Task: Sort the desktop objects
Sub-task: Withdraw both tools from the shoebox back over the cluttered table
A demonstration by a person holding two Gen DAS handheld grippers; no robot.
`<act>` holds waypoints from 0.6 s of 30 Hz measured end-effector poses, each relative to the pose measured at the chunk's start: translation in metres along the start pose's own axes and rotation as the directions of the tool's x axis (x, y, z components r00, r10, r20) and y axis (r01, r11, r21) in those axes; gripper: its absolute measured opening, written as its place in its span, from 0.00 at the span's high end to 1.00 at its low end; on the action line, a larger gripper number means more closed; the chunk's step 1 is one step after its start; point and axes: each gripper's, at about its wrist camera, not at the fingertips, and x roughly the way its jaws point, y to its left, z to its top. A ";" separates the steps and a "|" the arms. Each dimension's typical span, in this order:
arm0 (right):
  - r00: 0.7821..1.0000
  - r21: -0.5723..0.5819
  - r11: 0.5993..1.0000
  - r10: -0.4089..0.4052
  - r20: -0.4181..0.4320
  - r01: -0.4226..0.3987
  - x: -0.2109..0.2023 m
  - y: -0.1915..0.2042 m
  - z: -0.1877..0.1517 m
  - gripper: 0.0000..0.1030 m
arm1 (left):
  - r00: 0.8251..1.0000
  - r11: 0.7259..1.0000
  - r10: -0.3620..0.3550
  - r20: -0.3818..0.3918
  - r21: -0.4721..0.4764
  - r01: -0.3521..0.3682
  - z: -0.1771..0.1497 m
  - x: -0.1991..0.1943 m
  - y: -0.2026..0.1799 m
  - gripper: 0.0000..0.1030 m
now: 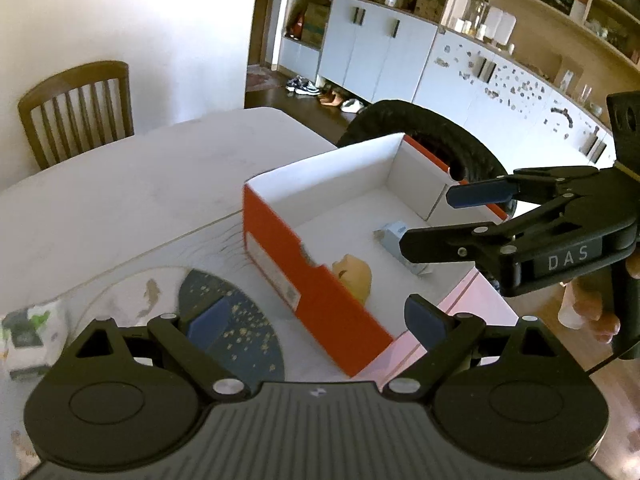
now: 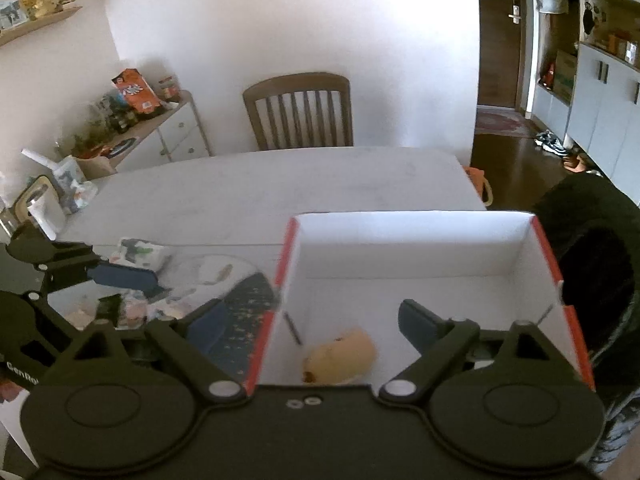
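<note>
Left wrist view: the left gripper is spread wide, holding nothing. The orange box near the table's right edge holds a yellow toy and a small blue thing. The right gripper hangs spread over it.

Right wrist view: only the toy shows, by the box's near wall, with lots of bare floor behind it.

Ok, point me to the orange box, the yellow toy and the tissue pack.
orange box (image 1: 316, 292), left wrist view, on its orange side wall.
yellow toy (image 2: 344, 354), right wrist view, on its body.
tissue pack (image 2: 140, 254), right wrist view, on its top face.
</note>
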 end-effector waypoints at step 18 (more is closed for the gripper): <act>1.000 -0.054 0.999 0.006 -0.004 -0.006 0.031 0.101 -0.021 0.08 | 0.997 0.994 0.066 0.034 -0.092 -0.063 -0.077 -0.054 0.091 0.02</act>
